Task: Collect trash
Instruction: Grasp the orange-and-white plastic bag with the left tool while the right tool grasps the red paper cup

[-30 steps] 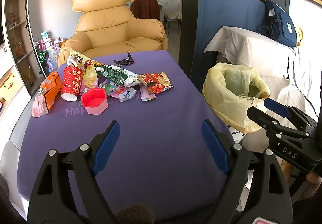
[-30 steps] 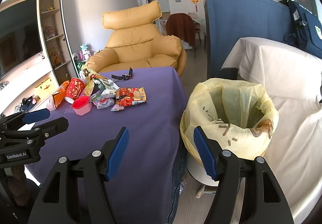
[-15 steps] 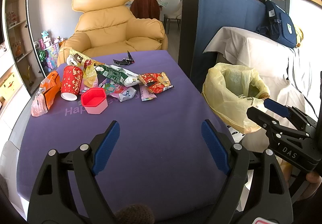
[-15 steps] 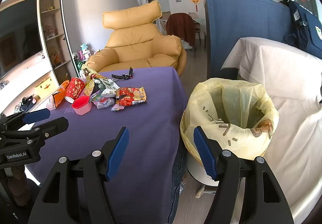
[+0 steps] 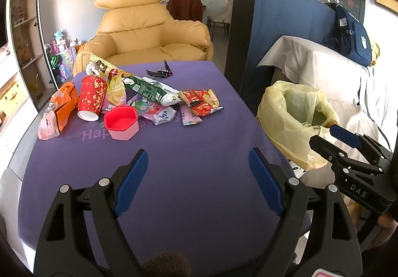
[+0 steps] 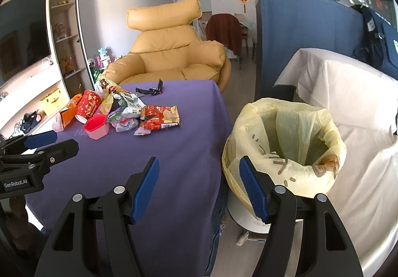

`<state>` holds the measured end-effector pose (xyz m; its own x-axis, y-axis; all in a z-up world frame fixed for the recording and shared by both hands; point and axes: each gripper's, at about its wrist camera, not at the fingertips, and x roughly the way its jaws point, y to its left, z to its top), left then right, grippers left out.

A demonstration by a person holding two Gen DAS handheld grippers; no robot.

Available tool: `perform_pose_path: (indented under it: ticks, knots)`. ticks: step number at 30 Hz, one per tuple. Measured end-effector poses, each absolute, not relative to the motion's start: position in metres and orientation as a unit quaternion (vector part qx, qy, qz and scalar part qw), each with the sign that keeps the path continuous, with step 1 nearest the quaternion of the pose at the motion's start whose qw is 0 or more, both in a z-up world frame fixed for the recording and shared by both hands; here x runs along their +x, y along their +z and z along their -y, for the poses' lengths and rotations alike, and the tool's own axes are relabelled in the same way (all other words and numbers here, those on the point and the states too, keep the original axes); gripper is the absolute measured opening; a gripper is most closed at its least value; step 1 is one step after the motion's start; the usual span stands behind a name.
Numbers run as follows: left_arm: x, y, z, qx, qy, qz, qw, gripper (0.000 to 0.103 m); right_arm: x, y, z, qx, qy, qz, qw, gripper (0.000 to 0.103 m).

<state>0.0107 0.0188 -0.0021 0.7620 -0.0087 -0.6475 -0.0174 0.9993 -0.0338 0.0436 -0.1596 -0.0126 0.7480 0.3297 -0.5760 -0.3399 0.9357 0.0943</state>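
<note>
A heap of trash lies at the far left of the purple table (image 5: pixel 194 177): a red paper cup (image 5: pixel 91 97) on its side, a pink hexagonal cup (image 5: pixel 121 122), a green-white bag (image 5: pixel 149 89), a red snack wrapper (image 5: pixel 201 101), an orange bag (image 5: pixel 63 105) and a black wrapper (image 5: pixel 159 73). A bin lined with a yellow bag (image 6: pixel 286 150) stands on the floor right of the table. My left gripper (image 5: pixel 196 172) is open and empty above the near table. My right gripper (image 6: pixel 199 177) is open and empty over the table's right edge, beside the bin.
A yellow armchair (image 5: pixel 149 35) stands behind the table. A blue partition (image 5: pixel 281 35) and a white-draped sofa (image 6: pixel 348 102) with a navy backpack (image 5: pixel 350 35) are to the right. Shelves (image 6: pixel 62 35) line the left wall.
</note>
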Motion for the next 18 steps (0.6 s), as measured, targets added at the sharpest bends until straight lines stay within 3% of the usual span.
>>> perform_pose_path:
  ticks: [18]
  knots:
    - [0.065,-0.030,-0.103,-0.044,0.068,-0.354,0.932,0.079,0.116,-0.025,0.071,-0.080,0.223,-0.312,0.920,0.063]
